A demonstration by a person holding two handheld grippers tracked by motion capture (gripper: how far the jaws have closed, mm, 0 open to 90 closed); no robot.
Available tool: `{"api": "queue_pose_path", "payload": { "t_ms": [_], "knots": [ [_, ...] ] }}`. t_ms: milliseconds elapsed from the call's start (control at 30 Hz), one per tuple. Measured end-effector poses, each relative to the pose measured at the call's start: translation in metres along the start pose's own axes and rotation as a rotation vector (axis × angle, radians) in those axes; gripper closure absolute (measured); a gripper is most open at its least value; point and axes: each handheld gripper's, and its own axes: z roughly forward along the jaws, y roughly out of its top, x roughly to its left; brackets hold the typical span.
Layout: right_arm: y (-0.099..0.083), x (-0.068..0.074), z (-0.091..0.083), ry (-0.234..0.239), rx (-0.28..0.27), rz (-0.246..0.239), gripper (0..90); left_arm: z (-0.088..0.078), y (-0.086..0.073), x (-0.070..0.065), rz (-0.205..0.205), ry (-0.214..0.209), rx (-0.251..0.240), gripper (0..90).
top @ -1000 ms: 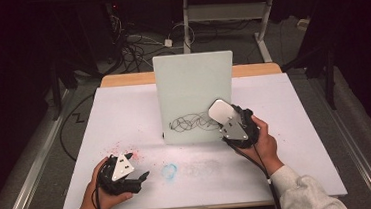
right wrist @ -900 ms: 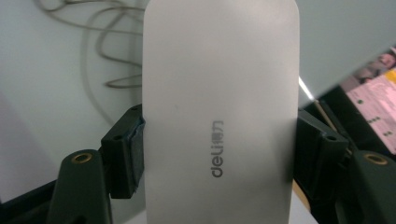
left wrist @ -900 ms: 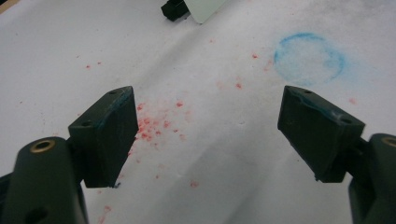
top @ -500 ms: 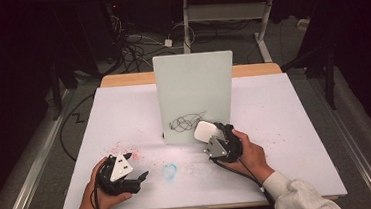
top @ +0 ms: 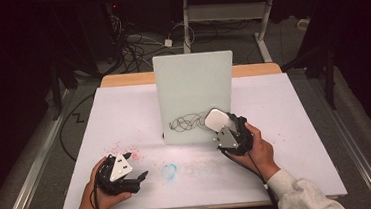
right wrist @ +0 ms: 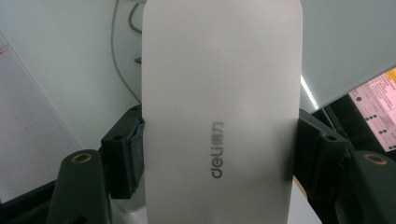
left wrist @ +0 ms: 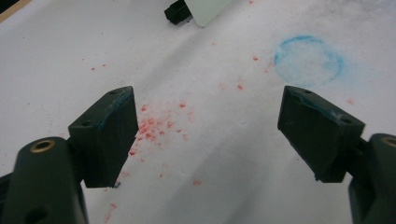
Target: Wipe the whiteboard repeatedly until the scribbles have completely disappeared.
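**Eraser held against the upright board**

The right gripper [top: 215, 124] has its black jaws clamped on the two long edges of a pale grey, round-cornered plastic board eraser [right wrist: 219, 112] printed with a grey logo. In the high view the eraser [top: 217, 119] sits against the lower right part of the upright white rectangular whiteboard [top: 194, 83], just beside a tangle of black scribbled lines [top: 187, 122]. The left gripper [left wrist: 205, 135] hangs low over the white table sheet [top: 295, 126], its jaws spread wide with nothing between them, above scattered red specks [left wrist: 154, 126] and near a smudged blue ring [left wrist: 308, 60].
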Motion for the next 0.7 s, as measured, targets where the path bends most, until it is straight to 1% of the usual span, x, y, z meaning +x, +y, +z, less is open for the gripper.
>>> {"api": "queue_pose_path", "payload": {
  "t_ms": [67,100,233,300,333,367,400,433,500,533,600,667,700],
  "knots": [
    [0.001,0.004,0.001,0.014,-0.001,-0.014,30.7,0.000,0.000,0.000,0.001,0.000,0.001,19.7],
    [0.002,0.007,0.001,0.029,0.002,-0.022,30.7,0.000,0.000,-0.001,0.002,-0.001,0.001,19.7],
    [0.010,0.022,0.004,0.076,0.009,-0.091,30.7,0.001,0.000,-0.001,0.002,0.000,0.002,19.9],
    [0.013,0.030,0.005,0.084,0.012,-0.112,30.8,0.001,0.000,-0.001,0.002,0.001,0.001,19.9],
    [0.015,0.033,0.006,0.095,0.013,-0.121,30.7,0.001,0.000,-0.001,-0.009,-0.006,0.006,19.9],
    [0.017,0.037,0.007,0.096,0.009,-0.137,30.7,0.001,0.000,0.000,0.000,-0.001,0.002,19.9],
    [0.019,0.040,0.007,0.089,0.014,-0.157,30.7,0.001,0.000,0.000,0.001,0.000,0.003,19.9],
    [0.020,0.041,0.008,0.084,0.016,-0.168,30.7,0.001,0.000,0.000,-0.001,0.001,0.003,19.9],
    [0.022,0.038,0.008,0.110,0.004,-0.139,30.7,0.000,0.000,-0.001,-0.012,0.003,-0.002,19.9],
    [0.022,0.035,0.008,0.111,-0.005,-0.133,30.7,-0.001,0.000,0.000,-0.015,0.006,-0.007,19.8],
    [0.023,0.030,0.007,0.083,-0.007,-0.128,30.7,-0.002,0.000,0.001,-0.018,0.012,-0.011,19.8],
    [0.025,0.021,0.006,0.070,-0.014,-0.100,30.8,-0.002,-0.001,0.001,-0.019,0.013,-0.012,19.8],
    [0.025,0.018,0.006,0.056,-0.018,-0.088,30.8,-0.002,0.000,0.001,-0.017,0.013,-0.010,19.9]
  ]
}}
